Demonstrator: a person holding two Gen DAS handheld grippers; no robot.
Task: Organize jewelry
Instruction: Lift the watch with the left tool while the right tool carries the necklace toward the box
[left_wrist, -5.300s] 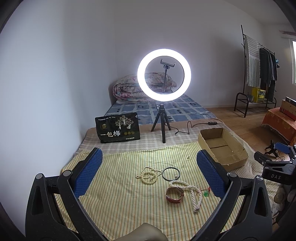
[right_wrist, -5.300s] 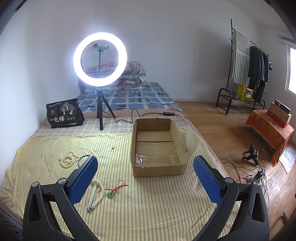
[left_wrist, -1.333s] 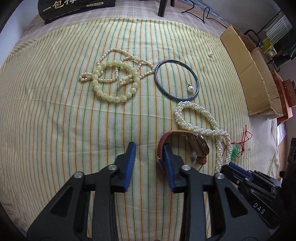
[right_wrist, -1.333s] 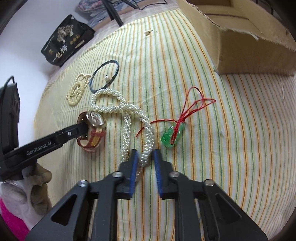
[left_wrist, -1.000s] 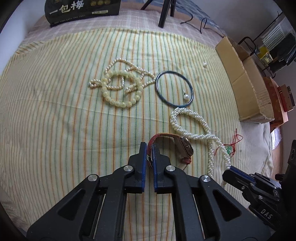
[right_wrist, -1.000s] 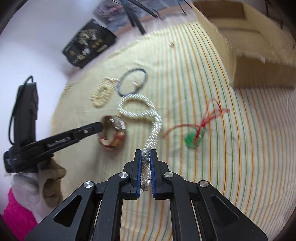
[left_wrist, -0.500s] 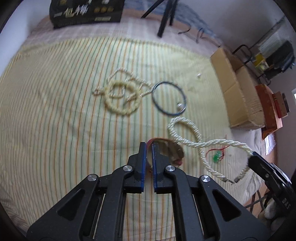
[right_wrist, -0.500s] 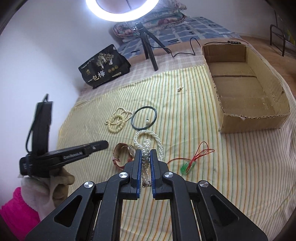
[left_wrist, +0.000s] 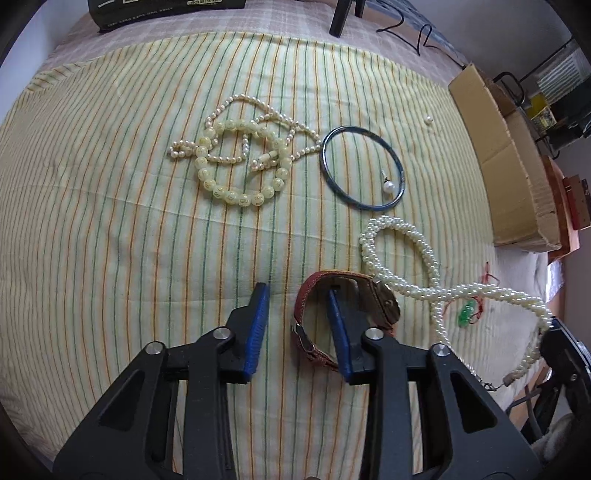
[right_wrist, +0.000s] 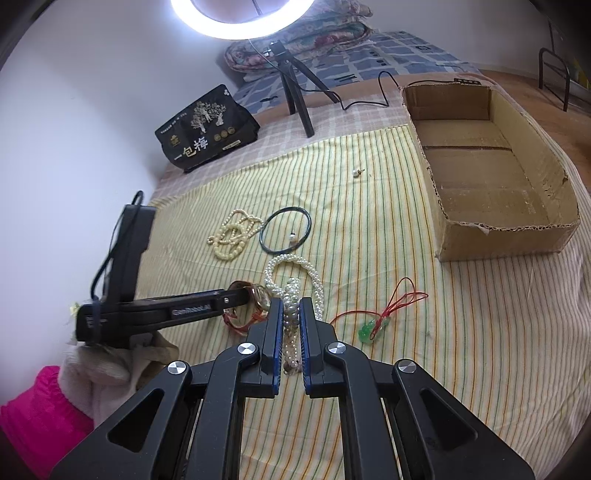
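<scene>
bed (right_wrist: 369, 206): striped cloth spread on top; jewelry scattered near-left.
cardboard box (right_wrist: 498, 236): far right on the bed, nothing seen inside; likely the drop target.
right gripper (right_wrist: 290, 332): fingers clamped on the twisted pearl necklace (left_wrist: 402, 251); one end is raised, the far loop lies on the cloth.
left gripper (left_wrist: 297, 325): fingers opening, right finger inside the red-strap watch (left_wrist: 347, 310) loop, strap between the fingers, not pinched.
step: judged as necklace pickup; watch apparently being let go.
next: necklace to be lifted clear of the watch and carried right to the box.
</scene>
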